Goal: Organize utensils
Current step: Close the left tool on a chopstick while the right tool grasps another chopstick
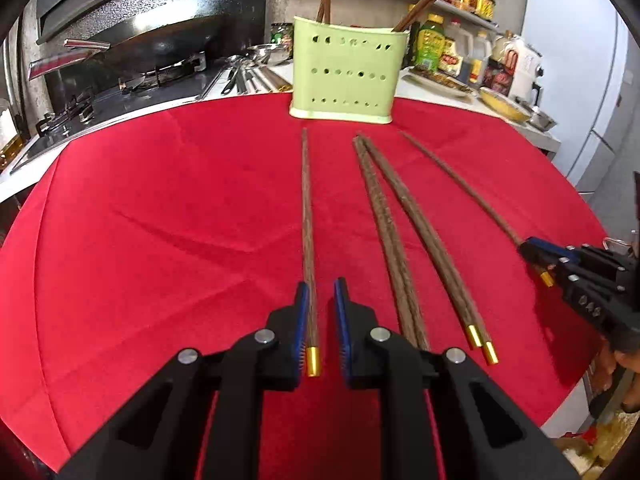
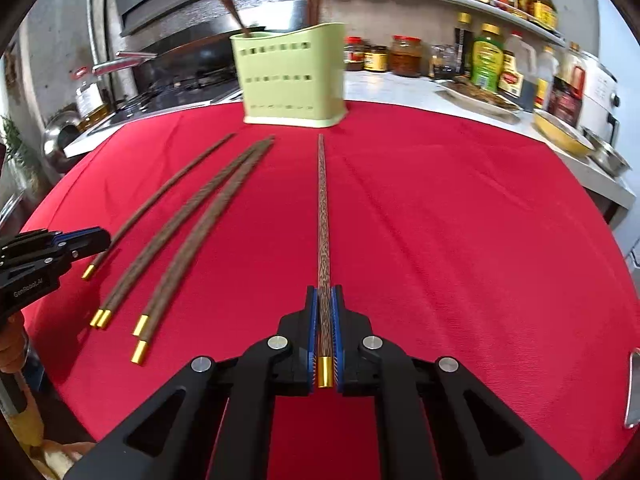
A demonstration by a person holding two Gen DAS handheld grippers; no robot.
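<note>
Several long brown chopsticks with gold caps lie on a red cloth (image 1: 160, 208). A green perforated utensil holder (image 1: 344, 76) stands at the cloth's far edge with chopsticks in it; it also shows in the right wrist view (image 2: 292, 76). My left gripper (image 1: 322, 292) is open, its jaws either side of the leftmost chopstick (image 1: 307, 208), which touches the left pad. My right gripper (image 2: 325, 296) is shut on the rightmost chopstick (image 2: 322, 208) near its gold cap. Two pairs of chopsticks (image 2: 188, 228) lie between the grippers.
A gas stove with a wok (image 1: 132, 52) stands at the back left. Sauce bottles and jars (image 2: 488, 56) line the counter and shelf behind. Dishes (image 1: 500, 104) sit at the back right. The cloth's right side (image 2: 480, 240) is bare red fabric.
</note>
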